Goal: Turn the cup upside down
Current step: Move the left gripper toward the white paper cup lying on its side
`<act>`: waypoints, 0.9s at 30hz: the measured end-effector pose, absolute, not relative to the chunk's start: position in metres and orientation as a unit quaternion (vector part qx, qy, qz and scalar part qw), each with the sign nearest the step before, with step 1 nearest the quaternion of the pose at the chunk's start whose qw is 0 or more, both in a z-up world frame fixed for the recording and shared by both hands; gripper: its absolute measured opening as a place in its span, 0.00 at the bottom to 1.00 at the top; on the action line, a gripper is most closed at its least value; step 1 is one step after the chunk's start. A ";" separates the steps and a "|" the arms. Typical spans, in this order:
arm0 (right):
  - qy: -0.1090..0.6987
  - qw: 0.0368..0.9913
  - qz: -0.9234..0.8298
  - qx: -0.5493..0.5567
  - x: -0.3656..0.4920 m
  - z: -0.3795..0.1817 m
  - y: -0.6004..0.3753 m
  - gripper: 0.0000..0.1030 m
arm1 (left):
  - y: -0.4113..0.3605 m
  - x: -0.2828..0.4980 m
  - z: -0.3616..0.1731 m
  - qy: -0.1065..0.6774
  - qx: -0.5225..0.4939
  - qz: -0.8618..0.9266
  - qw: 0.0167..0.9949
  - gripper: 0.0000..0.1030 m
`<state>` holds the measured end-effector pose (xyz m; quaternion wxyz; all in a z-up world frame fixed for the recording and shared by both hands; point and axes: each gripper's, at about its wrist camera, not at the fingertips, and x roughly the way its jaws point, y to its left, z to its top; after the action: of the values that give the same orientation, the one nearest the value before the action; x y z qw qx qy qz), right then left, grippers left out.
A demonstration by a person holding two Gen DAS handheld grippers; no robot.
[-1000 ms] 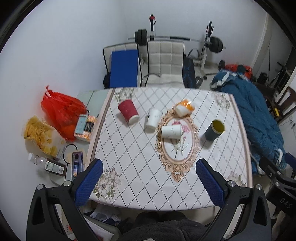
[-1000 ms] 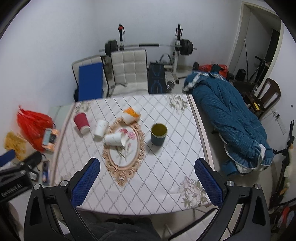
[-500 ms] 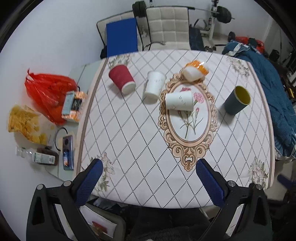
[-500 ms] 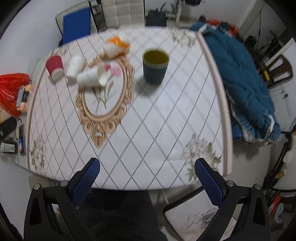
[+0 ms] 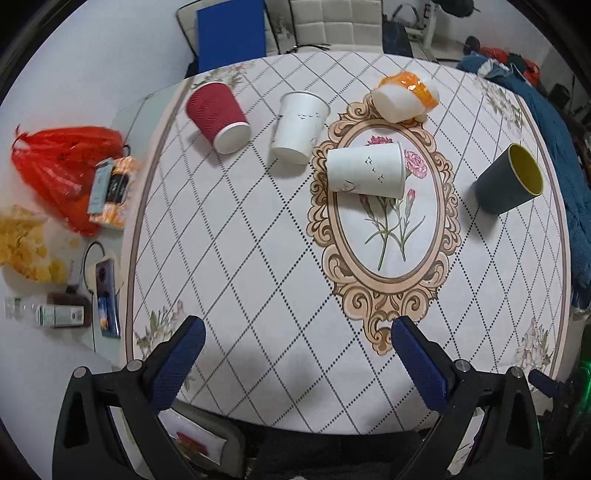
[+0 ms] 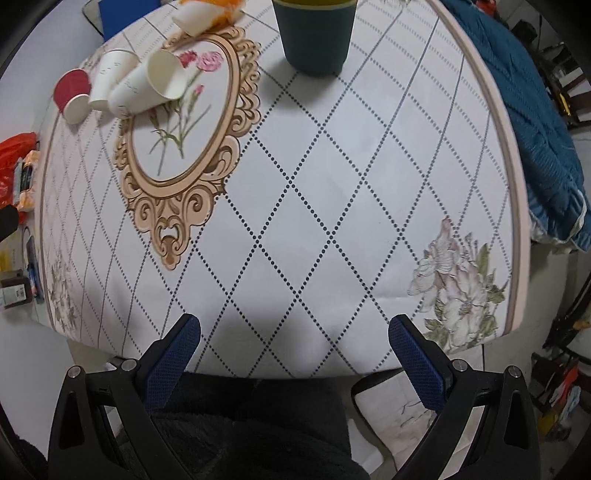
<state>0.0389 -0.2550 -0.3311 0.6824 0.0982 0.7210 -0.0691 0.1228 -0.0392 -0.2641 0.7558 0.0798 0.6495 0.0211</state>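
Holding both tongs wide over the table [image 6: 303, 206], nothing in either. My left gripper [image 5: 295, 332] and right gripper [image 6: 293, 328] hang near the front edge. Dark cup [image 6: 314, 35] stands upright, mouth up, straight ahead of my right one at the far side. White cup [image 5: 365, 168] lies on its side on the oval print; red cup [image 5: 218, 116] sits far left.

No text, brand or number can be read. The small bottle [image 5: 61, 315] and the boxes [image 5: 110, 190] beside the table carry labels too blurred to make out, and the white cup [image 5: 365, 168] shows only small dark bird-like marks.
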 end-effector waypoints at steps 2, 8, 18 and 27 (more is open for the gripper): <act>0.724 0.679 -0.078 0.096 0.045 -0.339 -0.255 1.00 | -0.042 0.133 -0.270 0.652 0.089 0.010 0.753 1.00; 0.728 0.668 -0.102 0.111 0.065 -0.352 -0.257 1.00 | -0.051 0.167 -0.282 0.648 0.124 -0.021 0.751 1.00; 0.721 0.671 -0.130 0.112 0.107 -0.356 -0.255 1.00 | -0.082 0.221 -0.289 0.601 0.265 -0.104 0.747 1.00; 0.716 0.673 -0.142 0.116 0.136 -0.350 -0.255 1.00 | -0.118 0.222 -0.308 0.535 0.428 -0.216 0.695 1.00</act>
<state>0.1361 -0.2554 -0.3499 0.6733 0.1159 0.7164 -0.1416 0.2218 -0.1183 -0.3078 0.6951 0.4284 0.5355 -0.2157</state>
